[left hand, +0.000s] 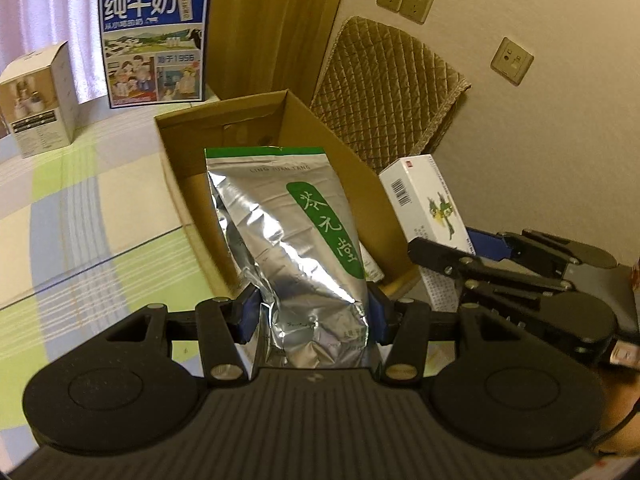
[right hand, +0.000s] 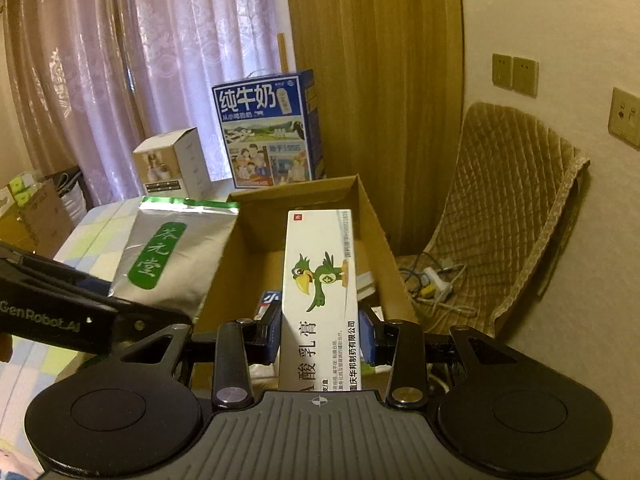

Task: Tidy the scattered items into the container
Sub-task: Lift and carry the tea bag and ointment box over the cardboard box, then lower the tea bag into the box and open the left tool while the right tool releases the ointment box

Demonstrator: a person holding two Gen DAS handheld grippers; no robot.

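Shiny crinkled foil pouch (left hand: 288, 240), matt cardboard box (left hand: 320, 128)

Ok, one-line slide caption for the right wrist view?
Right tool grips a white medicine box above the open cardboard box; left tool's silver pouch alongside.

"LING YUAN TANG" on foil pouch (left hand: 288, 240); "纯牛奶" on milk carton (left hand: 154, 40).

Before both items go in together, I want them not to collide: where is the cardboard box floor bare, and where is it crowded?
The cardboard box floor is bare along its far end, below the back wall nearest the milk carton. The near end is crowded with small packs, behind the held ointment box. The foil pouch suits the far end.
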